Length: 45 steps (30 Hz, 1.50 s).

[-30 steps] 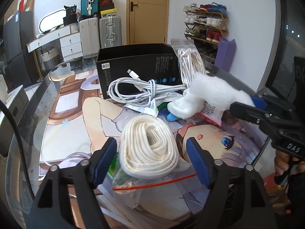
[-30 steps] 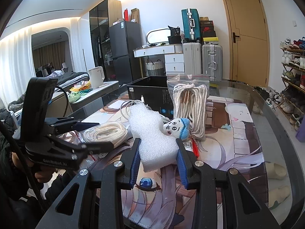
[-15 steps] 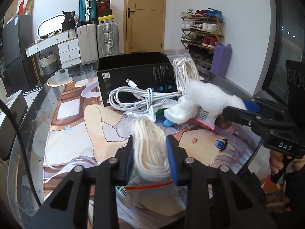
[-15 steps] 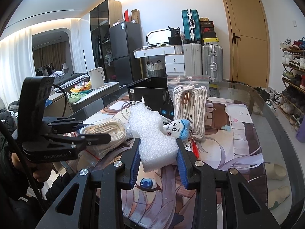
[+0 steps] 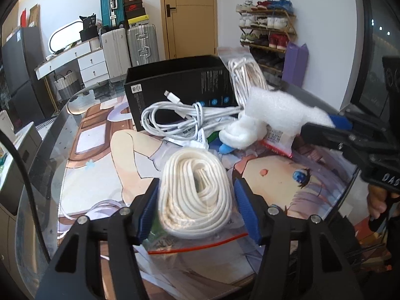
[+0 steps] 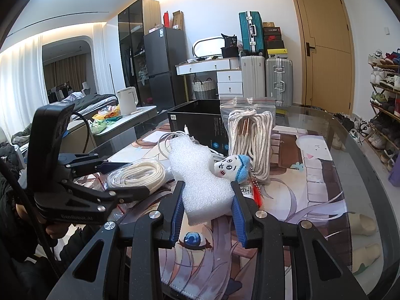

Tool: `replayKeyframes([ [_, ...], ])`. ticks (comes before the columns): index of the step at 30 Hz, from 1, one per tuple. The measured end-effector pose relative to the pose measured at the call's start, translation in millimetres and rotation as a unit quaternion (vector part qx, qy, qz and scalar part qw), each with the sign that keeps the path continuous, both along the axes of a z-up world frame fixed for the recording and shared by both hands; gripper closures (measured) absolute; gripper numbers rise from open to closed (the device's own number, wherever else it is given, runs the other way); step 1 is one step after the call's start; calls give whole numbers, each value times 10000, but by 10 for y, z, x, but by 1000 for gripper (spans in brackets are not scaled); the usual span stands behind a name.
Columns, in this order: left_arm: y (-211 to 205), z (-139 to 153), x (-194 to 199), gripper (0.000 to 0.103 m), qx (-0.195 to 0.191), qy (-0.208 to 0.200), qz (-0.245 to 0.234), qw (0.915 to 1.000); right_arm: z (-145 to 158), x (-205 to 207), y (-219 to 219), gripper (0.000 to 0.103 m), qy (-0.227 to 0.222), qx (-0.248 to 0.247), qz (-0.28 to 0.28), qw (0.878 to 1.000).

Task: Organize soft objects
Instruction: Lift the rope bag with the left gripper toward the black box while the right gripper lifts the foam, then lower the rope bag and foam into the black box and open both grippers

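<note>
A coil of white rope in a clear zip bag [image 5: 197, 195] lies on the printed mat between the jaws of my left gripper [image 5: 197, 207], which is open around it; the coil also shows in the right wrist view [image 6: 140, 173]. My right gripper [image 6: 207, 210] is shut on a white foam piece [image 6: 200, 175], also seen in the left wrist view [image 5: 282, 110]. A small plush head with a blue cap [image 6: 232, 166] rests against the foam. A second bagged rope bundle [image 6: 250, 137] leans on a black box [image 5: 180, 85]. A white charging cable [image 5: 185, 117] lies in front of the box.
The printed mat [image 6: 312, 187] covers a round glass table [image 6: 362, 155]. Suitcases [image 6: 265, 80], a white dresser and a shoe rack [image 5: 265, 30] stand beyond the table. Slippers [image 6: 360, 225] show through the glass on the floor.
My left gripper closed on the bagged rope coil half a second ago and has now opened again; the coil sits flat between the jaws. The right gripper keeps holding the foam.
</note>
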<state>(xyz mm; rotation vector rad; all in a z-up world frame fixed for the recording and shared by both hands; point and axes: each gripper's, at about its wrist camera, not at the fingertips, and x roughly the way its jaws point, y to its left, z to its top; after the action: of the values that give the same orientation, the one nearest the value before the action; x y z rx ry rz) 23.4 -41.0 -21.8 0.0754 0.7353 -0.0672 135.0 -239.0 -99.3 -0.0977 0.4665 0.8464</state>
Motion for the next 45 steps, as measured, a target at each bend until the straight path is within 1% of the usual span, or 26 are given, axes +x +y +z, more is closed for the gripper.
replayKeyframes([
  [3,-70,-36,6,42,285,-19,-18,9996,-1,-4,4,68,1,-3,5,10000],
  [5,-84,-35,-9,51,281,-44,-83,9996,-4,-3,7,68,8,1,5,10000],
  [7,-71,-22,-19,64,208,-62,-132,9997,-1,-3,7,68,5,-1,1,10000],
  [10,-49,10,-41,70,146,-133,-148,9997,1,-2,6,68,-2,1,1,10000],
  [17,-8,183,-121,71,-102,-331,-276,9990,30,-4,-11,68,-54,73,-41,10000],
  [19,29,255,-140,71,-252,-399,-272,9985,57,-7,-21,68,-86,101,-59,9999],
  [24,116,427,-156,70,-488,-600,-215,9968,167,-19,-45,68,-223,111,-179,9995],
  [30,302,620,-94,70,-729,-822,17,9939,344,-8,-41,68,-378,85,-319,9987],
  [37,520,782,68,70,-827,-1049,265,9907,584,128,-3,68,-484,155,-293,9983],
  [45,622,849,334,70,-876,-1087,354,9896,831,413,-13,68,-445,203,-439,9978],
])
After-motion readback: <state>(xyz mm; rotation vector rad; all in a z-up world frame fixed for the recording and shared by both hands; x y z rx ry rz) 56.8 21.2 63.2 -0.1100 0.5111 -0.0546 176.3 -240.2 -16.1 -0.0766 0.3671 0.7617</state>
